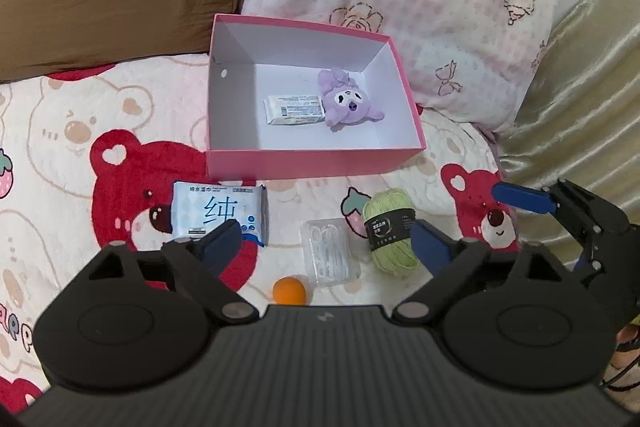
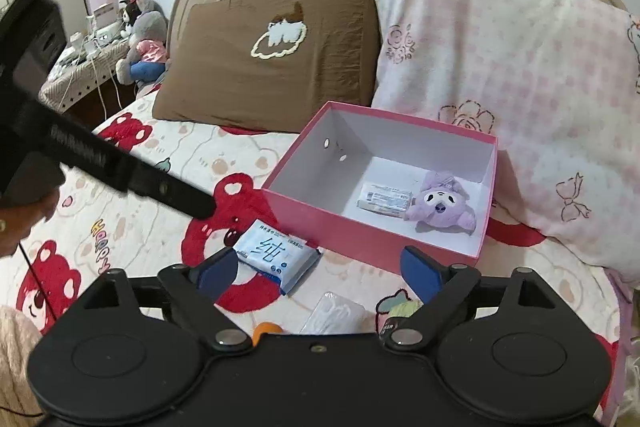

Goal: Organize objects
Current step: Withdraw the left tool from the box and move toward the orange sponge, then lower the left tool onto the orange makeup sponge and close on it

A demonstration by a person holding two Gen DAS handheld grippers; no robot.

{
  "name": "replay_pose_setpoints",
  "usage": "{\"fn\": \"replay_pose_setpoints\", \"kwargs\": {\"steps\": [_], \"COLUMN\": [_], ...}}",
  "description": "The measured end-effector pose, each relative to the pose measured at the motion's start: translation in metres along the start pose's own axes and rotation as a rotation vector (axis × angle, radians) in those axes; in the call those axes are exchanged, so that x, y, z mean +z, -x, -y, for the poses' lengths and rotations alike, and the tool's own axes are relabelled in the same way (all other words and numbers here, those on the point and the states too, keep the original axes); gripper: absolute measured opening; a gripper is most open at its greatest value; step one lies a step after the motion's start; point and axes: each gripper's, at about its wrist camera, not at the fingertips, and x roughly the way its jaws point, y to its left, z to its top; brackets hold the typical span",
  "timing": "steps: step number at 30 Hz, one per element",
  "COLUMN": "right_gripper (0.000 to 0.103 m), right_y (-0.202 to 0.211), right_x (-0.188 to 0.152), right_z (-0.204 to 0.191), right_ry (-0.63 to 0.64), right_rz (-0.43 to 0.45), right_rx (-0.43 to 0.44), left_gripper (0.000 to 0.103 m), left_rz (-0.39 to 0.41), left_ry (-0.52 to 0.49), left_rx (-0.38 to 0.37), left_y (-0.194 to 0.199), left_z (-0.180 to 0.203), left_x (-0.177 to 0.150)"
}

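Both grippers hover over the bed with fingers released and nothing between them: the left gripper [image 1: 322, 241] brackets the clear packet [image 1: 331, 252], with the wipes pack [image 1: 219, 211] by its left finger and the green yarn ball [image 1: 390, 231] against its right finger [image 1: 430, 245]. The pink box [image 1: 316, 161], already holding a purple plush [image 1: 349, 99] and a white packet [image 1: 295, 110], lies beyond the fingertips. I would judge it best to commit each gripper to a separate item, keeping the right gripper [image 2: 320, 267] over the wipes pack, and descend squarely before closing.

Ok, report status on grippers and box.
Left hand-held gripper open, empty. Right hand-held gripper open, empty. Pink box holds purple plush, packet. Nothing blocking.
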Motion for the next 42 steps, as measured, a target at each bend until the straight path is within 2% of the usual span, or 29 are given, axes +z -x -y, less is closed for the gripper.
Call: {"fn": "replay_pose_setpoints", "kwargs": {"steps": [6, 9, 15, 20, 25, 28, 31, 35, 39, 42], "right_gripper": [0.093, 0.093, 0.093, 0.093, 0.093, 0.093, 0.093, 0.093, 0.093, 0.093], "right_y": [0.009, 0.011, 0.005, -0.002, -0.015, -0.021, -0.037, -0.056, -0.069, -0.084], "right_x": [-0.009, -0.017, -0.034, -0.045, -0.054, -0.060, -0.071, -0.087, -0.104, -0.115], "right_z": [-0.014, -0.021, -0.033, -0.044, -0.052, -0.054, -0.055, -0.057, -0.062, -0.067], "right_ry": [0.046, 0.078, 0.121, 0.153, 0.177, 0.175, 0.148, 0.133, 0.143, 0.170], "right_rz": [0.017, 0.040, 0.017, -0.012, -0.080, -0.093, -0.128, -0.148, -0.094, -0.093], "right_rx": [0.008, 0.036, 0.089, 0.132, 0.135, 0.163, 0.199, 0.195, 0.173, 0.155], "left_gripper": [0.098, 0.098, 0.098, 0.098, 0.098, 0.098, 0.097, 0.097, 0.096, 0.096], "left_rz": [-0.003, 0.013, -0.032, -0.016, -0.002, -0.022, -0.038, -0.050, -0.055, -0.042], "left_ry": [-0.001, -0.028, 0.006, 0.004, -0.013, -0.043, -0.054, -0.056, -0.066, -0.091], "left_rx": [0.023, -0.013, -0.033, -0.040, -0.052, -0.066, -0.039, -0.036, -0.048, -0.053], "left_y": [0.001, -0.004, -0.027, -0.033, -0.040, -0.053, -0.069, -0.085, -0.096, -0.099], "left_z": [-0.003, -0.004, -0.012, -0.014, -0.017, -0.022, -0.032, -0.046, -0.054, -0.053], "left_x": [-0.013, -0.026, -0.050, -0.060, -0.069, -0.077, -0.087, -0.102, -0.116, -0.124]}}
